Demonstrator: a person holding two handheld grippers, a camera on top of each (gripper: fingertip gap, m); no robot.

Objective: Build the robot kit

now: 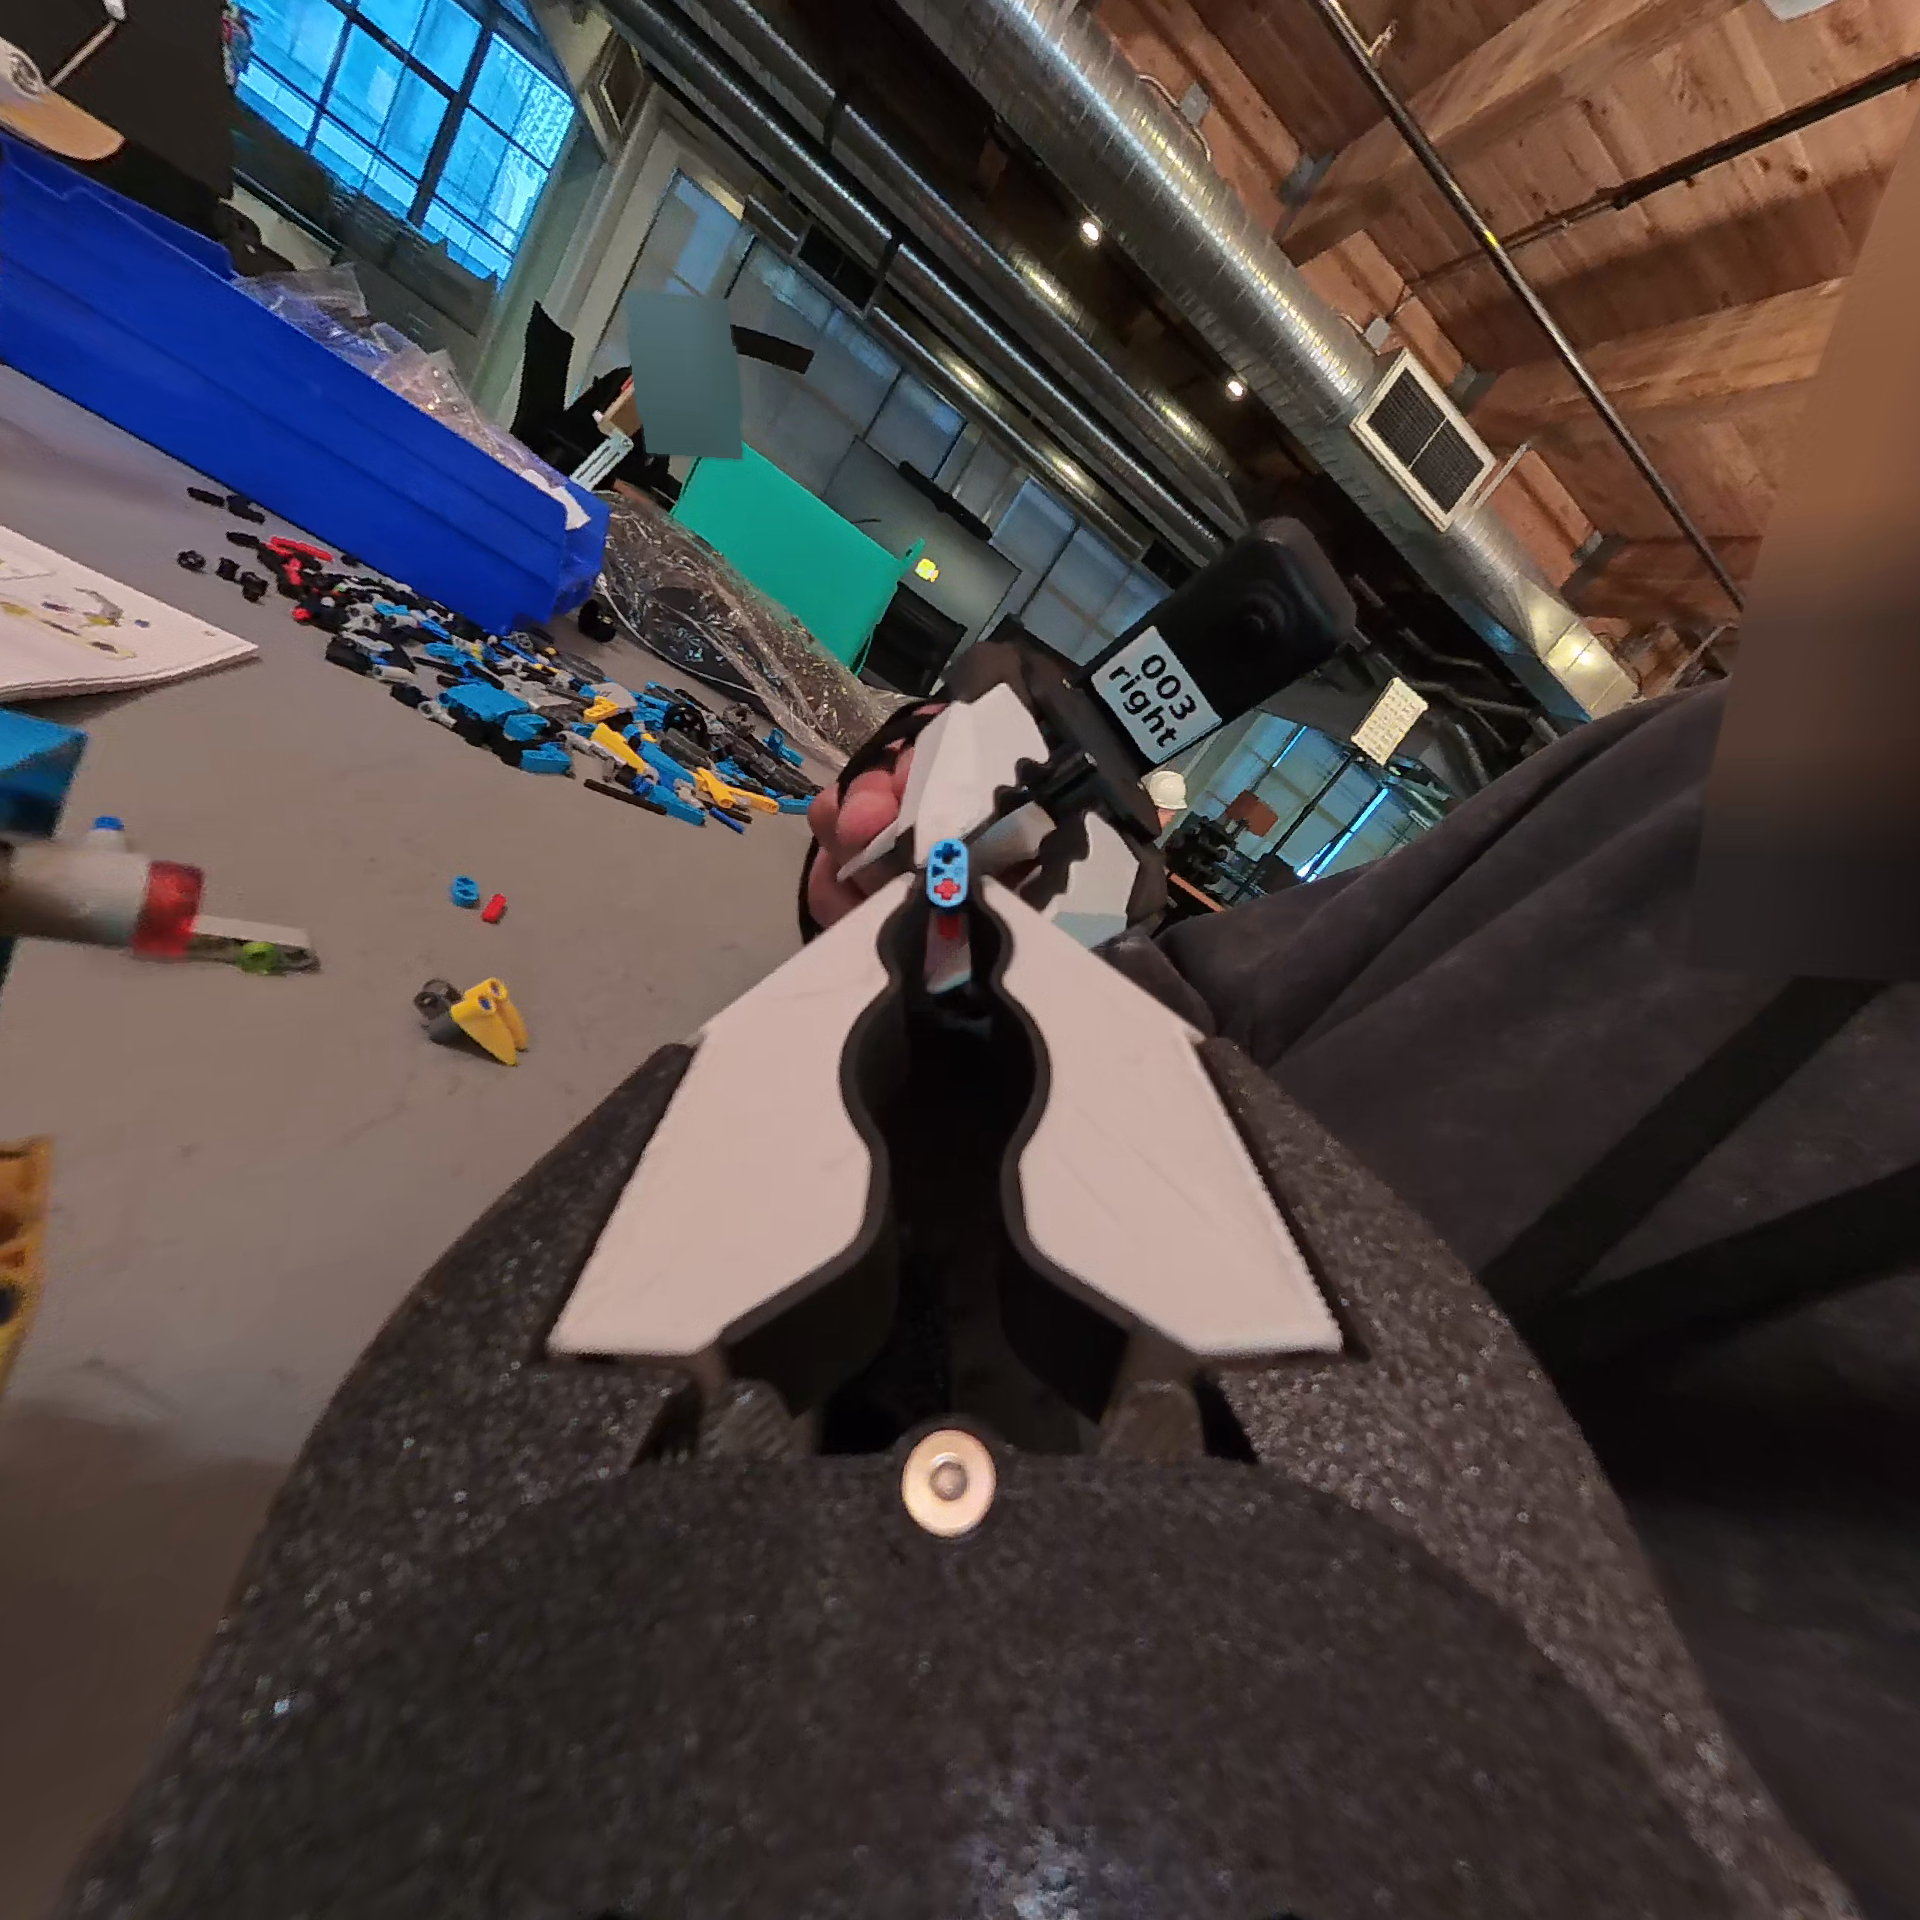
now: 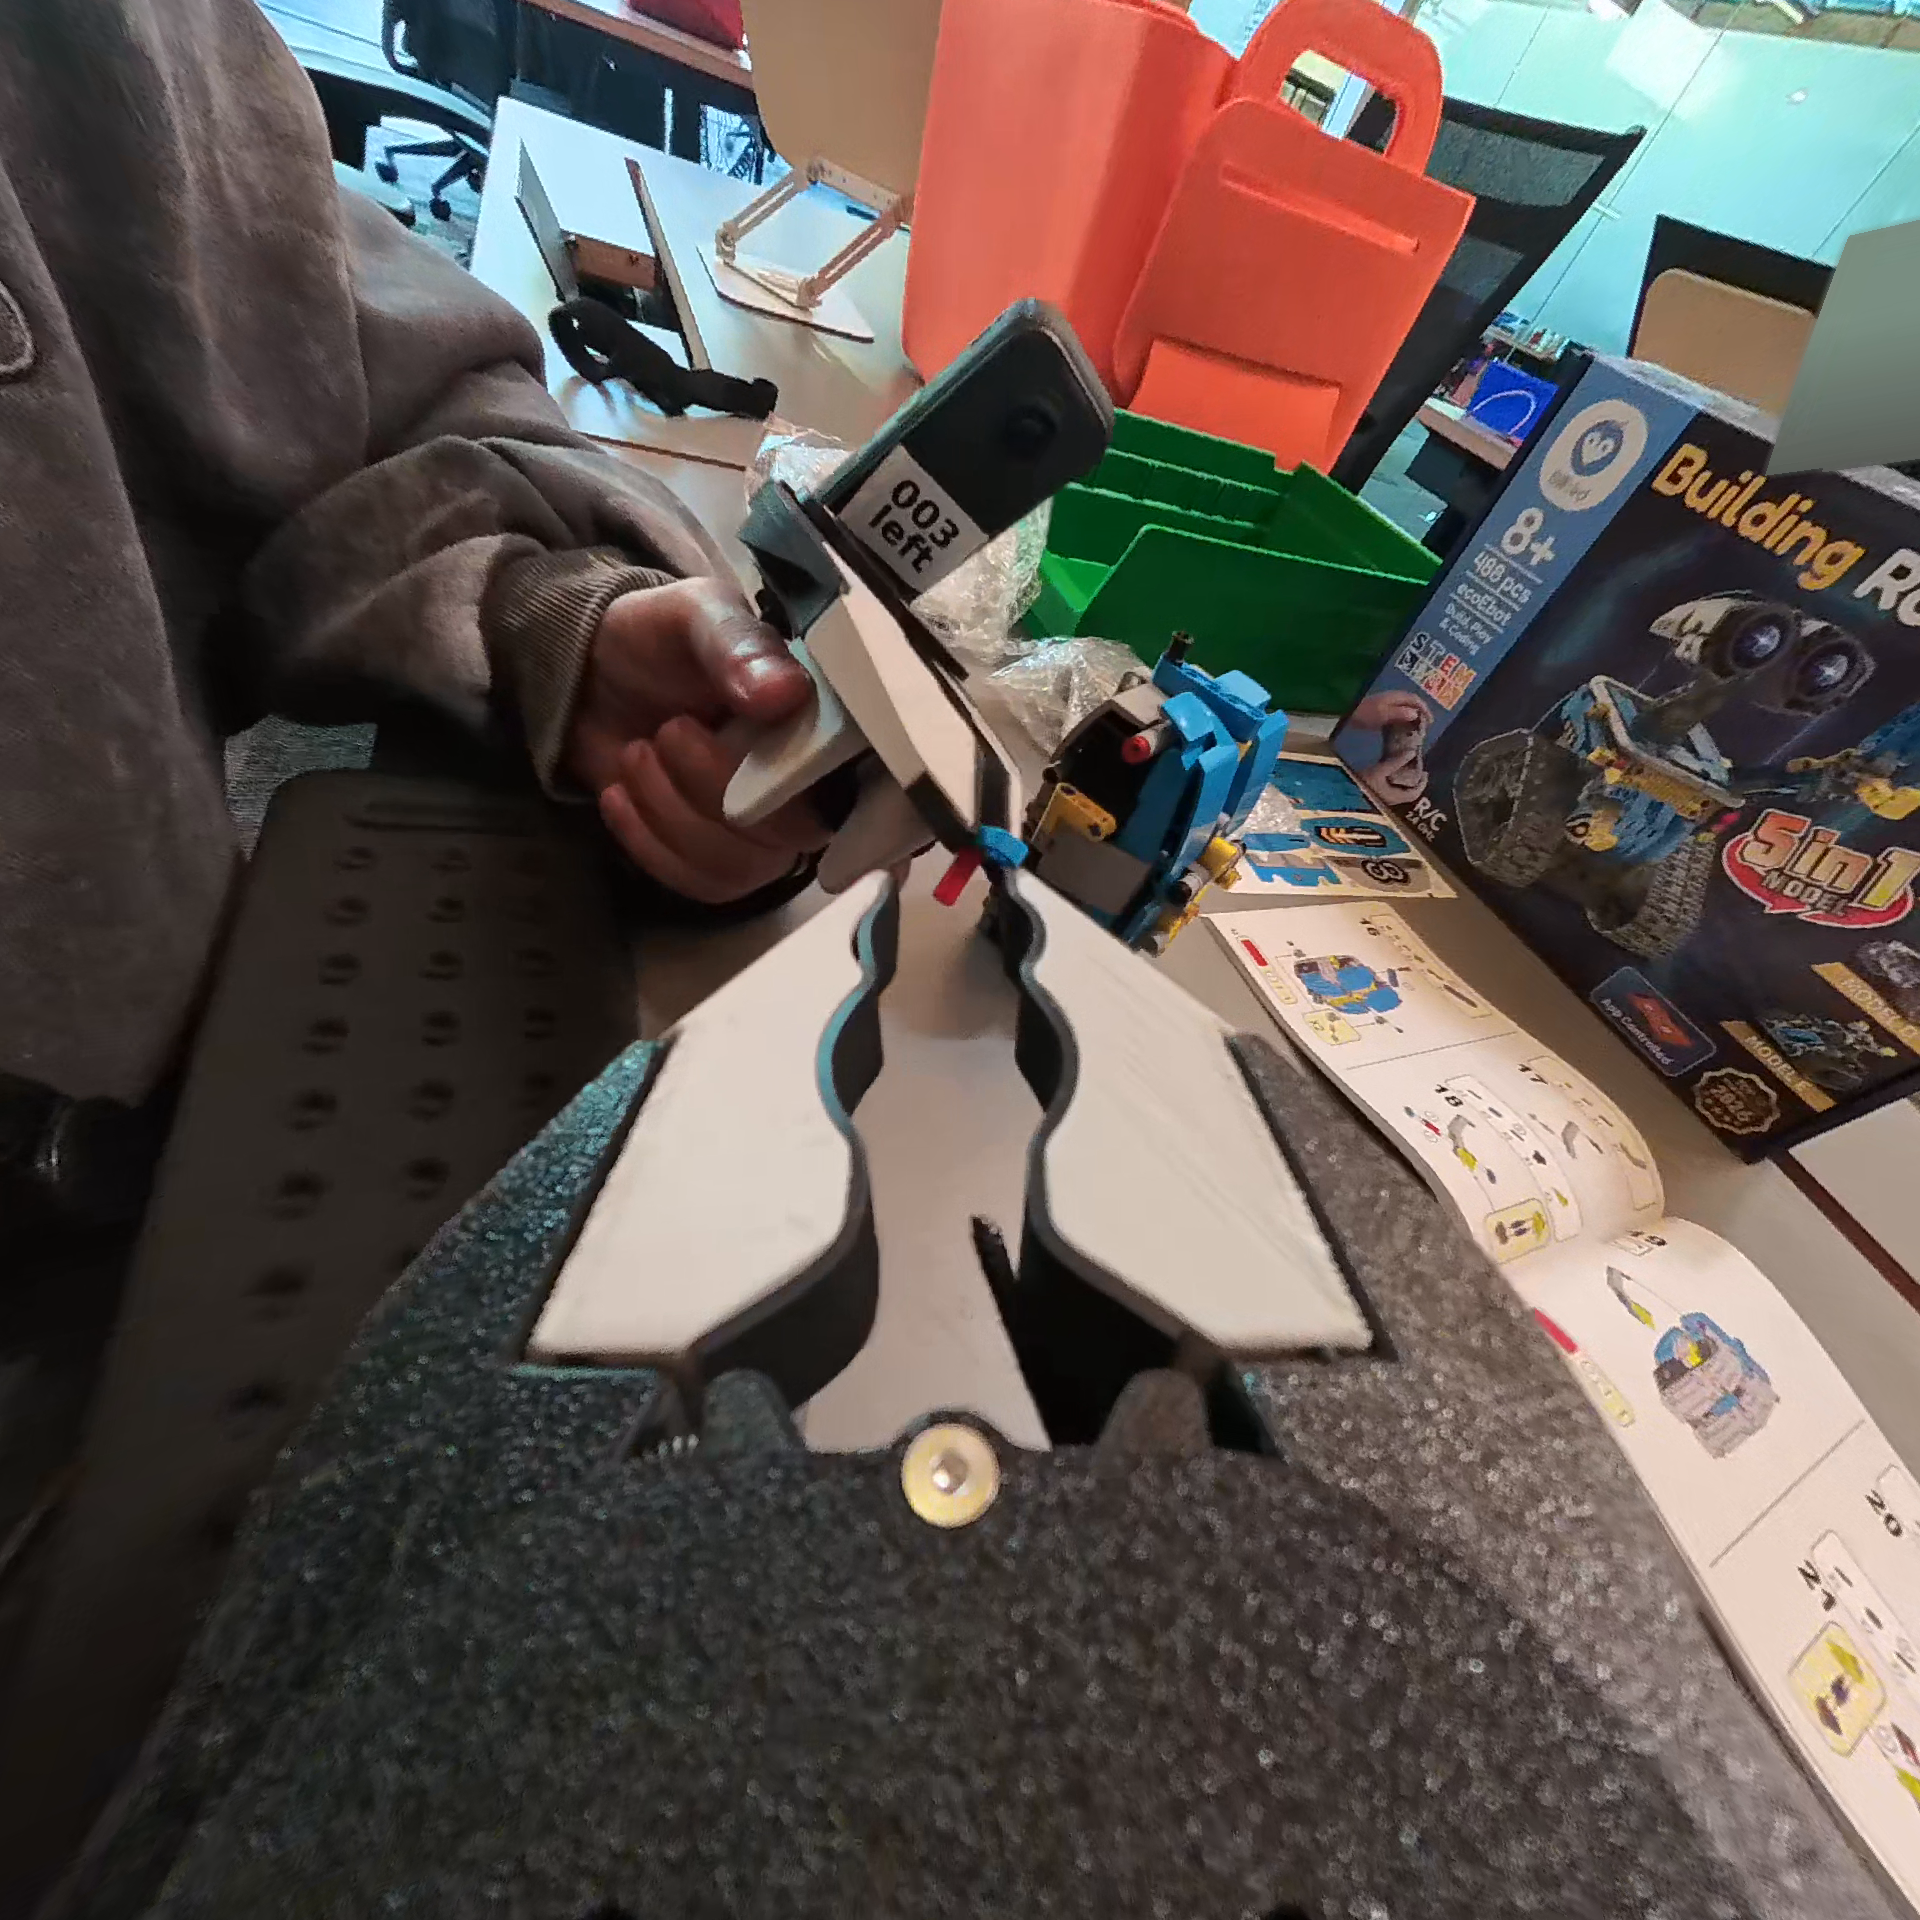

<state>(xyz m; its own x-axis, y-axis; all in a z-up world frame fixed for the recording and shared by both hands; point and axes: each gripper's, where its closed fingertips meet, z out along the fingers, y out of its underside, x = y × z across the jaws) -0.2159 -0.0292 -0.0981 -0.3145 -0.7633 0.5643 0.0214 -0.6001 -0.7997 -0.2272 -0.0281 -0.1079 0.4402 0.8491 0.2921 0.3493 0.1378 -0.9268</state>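
Grey worktable [image 1: 312,1143] strewn with plastic building bricks, two hand-held grippers meeting tip to tip above it.

Nearest, the left gripper [image 1: 945,914] is clamped on a small blue brick [image 1: 947,871] with a red pin [image 2: 954,878] jutting from it. The right gripper [image 2: 951,894] stands parted, its white wavy-edged fingers either side of that pin, not touching it. Just beyond sits a blocky, half-built blue model [image 2: 1164,790]. A glossy instruction booklet [image 2: 1455,1122] and printed box [image 2: 1662,779] lie alongside. Farther off are a loose brick pile [image 1: 582,707], a ribbed blue bin [image 1: 260,395] and a green bin [image 2: 1226,551].
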